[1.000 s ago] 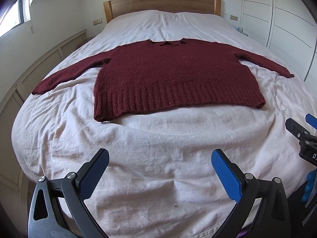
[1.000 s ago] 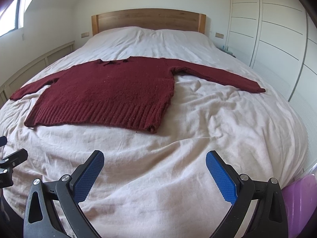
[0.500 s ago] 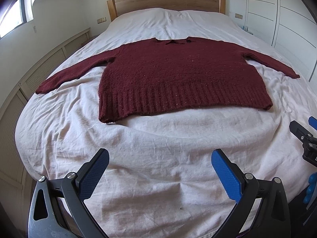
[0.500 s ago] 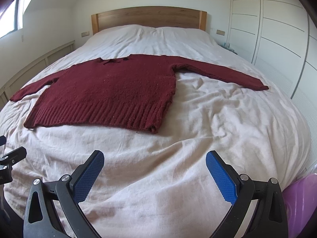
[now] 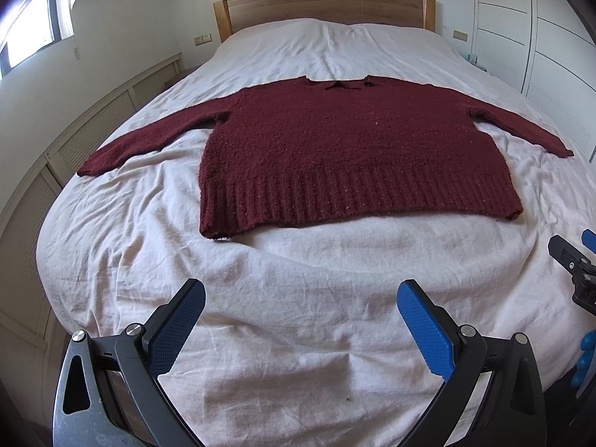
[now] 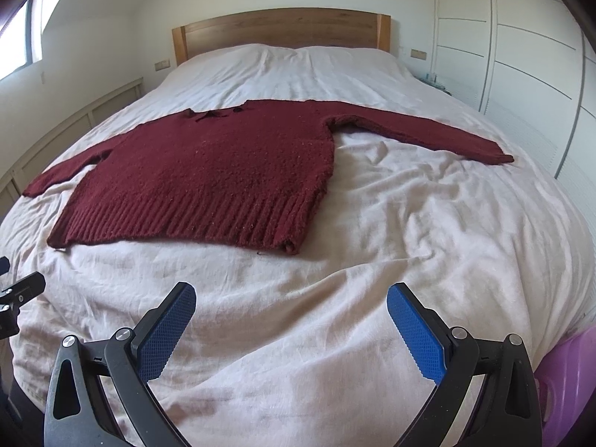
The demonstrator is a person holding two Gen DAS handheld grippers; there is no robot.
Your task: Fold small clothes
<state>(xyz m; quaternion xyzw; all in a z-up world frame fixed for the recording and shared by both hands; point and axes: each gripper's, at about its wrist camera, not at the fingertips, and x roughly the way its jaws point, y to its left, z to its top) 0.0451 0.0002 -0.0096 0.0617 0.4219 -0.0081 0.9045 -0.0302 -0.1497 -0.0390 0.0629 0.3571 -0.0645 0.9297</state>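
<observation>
A dark red knitted sweater (image 5: 346,149) lies flat on the bed, sleeves spread out to both sides, ribbed hem toward me. It also shows in the right wrist view (image 6: 212,182), left of centre. My left gripper (image 5: 300,320) is open and empty above the sheet, short of the hem. My right gripper (image 6: 290,320) is open and empty above the sheet, near the hem's right corner (image 6: 290,247). The right gripper's tip shows at the right edge of the left wrist view (image 5: 573,260).
The bed (image 5: 298,335) has a wrinkled pale sheet and a wooden headboard (image 5: 324,3). White wardrobe doors (image 6: 521,56) stand on the right. Low panelled cabinets (image 5: 93,123) run along the left wall. A purple plastic object (image 6: 566,383) sits at the bed's right corner.
Both grippers have moved a little forward toward the sweater, which looks larger and more centred. Both stay open. The sweater has not moved.
</observation>
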